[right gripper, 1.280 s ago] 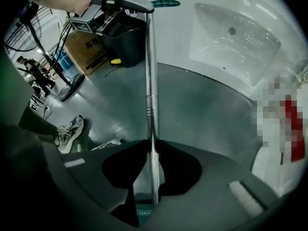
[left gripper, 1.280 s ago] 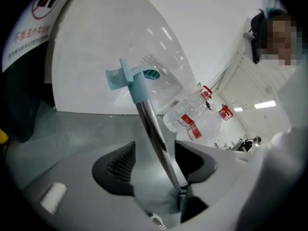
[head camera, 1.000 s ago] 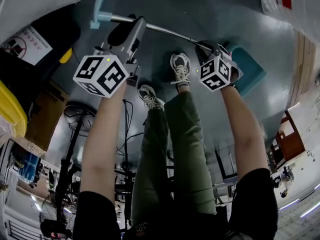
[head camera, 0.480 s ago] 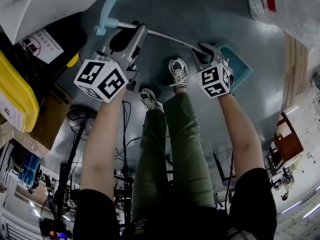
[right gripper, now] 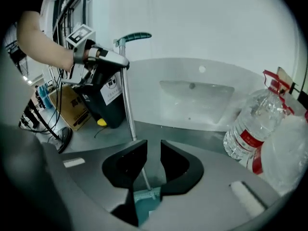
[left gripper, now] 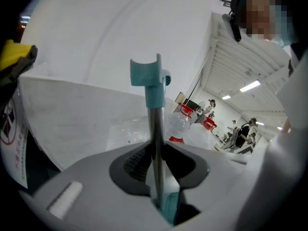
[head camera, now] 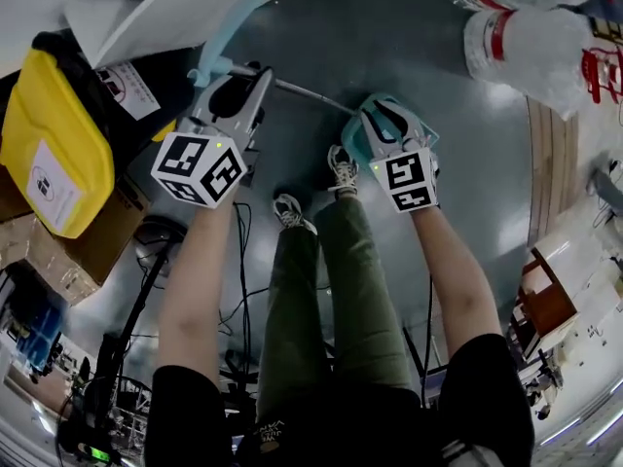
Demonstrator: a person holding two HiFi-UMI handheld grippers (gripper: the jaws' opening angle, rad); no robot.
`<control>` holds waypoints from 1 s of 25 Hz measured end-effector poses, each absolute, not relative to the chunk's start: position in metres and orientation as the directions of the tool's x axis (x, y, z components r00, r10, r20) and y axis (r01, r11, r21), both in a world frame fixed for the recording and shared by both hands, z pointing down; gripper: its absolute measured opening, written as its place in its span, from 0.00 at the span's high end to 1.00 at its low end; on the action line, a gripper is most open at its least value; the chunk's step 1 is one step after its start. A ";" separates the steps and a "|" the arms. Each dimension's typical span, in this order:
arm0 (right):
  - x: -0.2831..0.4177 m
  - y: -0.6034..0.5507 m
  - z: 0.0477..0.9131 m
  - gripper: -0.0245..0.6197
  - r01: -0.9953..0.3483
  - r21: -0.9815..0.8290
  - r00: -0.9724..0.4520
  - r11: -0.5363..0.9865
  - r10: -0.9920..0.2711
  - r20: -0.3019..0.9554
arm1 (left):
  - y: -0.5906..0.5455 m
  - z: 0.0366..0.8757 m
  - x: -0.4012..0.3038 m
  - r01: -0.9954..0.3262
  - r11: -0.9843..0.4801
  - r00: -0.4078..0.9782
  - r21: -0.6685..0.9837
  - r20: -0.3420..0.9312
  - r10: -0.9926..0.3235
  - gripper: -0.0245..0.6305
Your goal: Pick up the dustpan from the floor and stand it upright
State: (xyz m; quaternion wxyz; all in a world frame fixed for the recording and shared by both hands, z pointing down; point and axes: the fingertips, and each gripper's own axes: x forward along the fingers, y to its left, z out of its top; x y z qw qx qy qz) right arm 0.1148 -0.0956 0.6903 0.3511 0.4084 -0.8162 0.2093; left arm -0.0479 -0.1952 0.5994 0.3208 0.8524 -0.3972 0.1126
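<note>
The dustpan has a teal pan (head camera: 353, 142), a thin metal pole (head camera: 302, 90) and a teal hook-shaped grip (head camera: 209, 61). My left gripper (head camera: 251, 74) is shut on the pole just below that grip. In the left gripper view the pole (left gripper: 155, 134) stands upright between the pads, with the grip (left gripper: 148, 76) above them. My right gripper (head camera: 378, 117) is shut on the pan end. In the right gripper view the teal joint (right gripper: 144, 198) sits deep between the jaws of the right gripper (right gripper: 154, 146), and the pole (right gripper: 126, 100) rises to the left gripper (right gripper: 103, 57).
Large water bottles (head camera: 545, 37) stand at the far right, also in the right gripper view (right gripper: 245, 129). A yellow bag (head camera: 49, 154), a black bin (right gripper: 103, 100) and a cardboard box (head camera: 92, 246) crowd the left. The person's shoes (head camera: 341, 168) are below the pole. A white tub (right gripper: 197, 100) lies behind.
Both grippers have risen with the dustpan. The pan end has come up off the floor and the right gripper has swung in toward the left; the pole now stands steeper.
</note>
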 end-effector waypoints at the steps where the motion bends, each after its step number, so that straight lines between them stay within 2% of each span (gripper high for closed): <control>1: 0.112 -0.102 0.678 0.84 -0.815 -0.057 -0.428 0.576 -0.534 0.729 | -0.199 0.593 -0.051 -0.755 -0.477 0.652 0.449 0.446 -0.613 0.75; 10: 0.082 -0.135 0.588 0.84 -0.818 -0.073 -0.492 0.571 -0.628 0.603 | -0.214 0.543 -0.085 -0.809 -0.475 0.587 0.347 0.437 -0.681 0.75; 25: 0.049 -0.150 0.532 0.84 -0.800 -0.109 -0.558 0.590 -0.666 0.496 | -0.246 0.505 -0.165 -0.861 -0.503 0.482 0.083 0.452 -0.751 0.75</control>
